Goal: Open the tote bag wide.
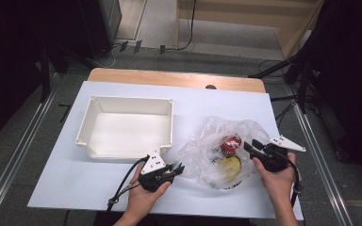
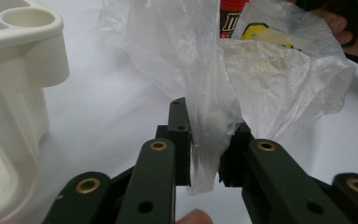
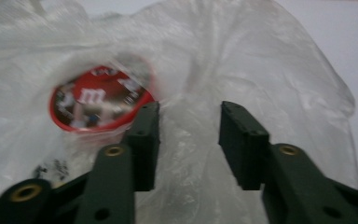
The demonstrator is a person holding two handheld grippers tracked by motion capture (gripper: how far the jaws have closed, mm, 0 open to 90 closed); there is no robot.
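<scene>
A crumpled clear plastic bag [image 1: 202, 141] lies on the white table right of centre. Inside it are a red M&M's tub [image 1: 231, 143] and a yellow item [image 1: 230, 165]. My left gripper [image 1: 180, 169] is at the bag's left edge and shut on a fold of the film [image 2: 205, 140]; its jaws [image 2: 209, 119] pinch the bunched plastic. The tub [image 2: 230, 14] and the yellow item [image 2: 261, 33] show behind the film. My right gripper [image 1: 247, 146] is at the bag's right side. Its jaws [image 3: 189, 109] stand open over the bag [image 3: 261, 56], just right of the tub's lid [image 3: 93, 100].
An empty white bin [image 1: 172, 122] stands left of the bag, its corner [image 2: 23, 51] close to my left gripper. A white sheet [image 1: 66, 183] covers the table, with wood [image 1: 169, 77] showing at the far edge. The person's right hand [image 2: 340, 23] is beyond the bag.
</scene>
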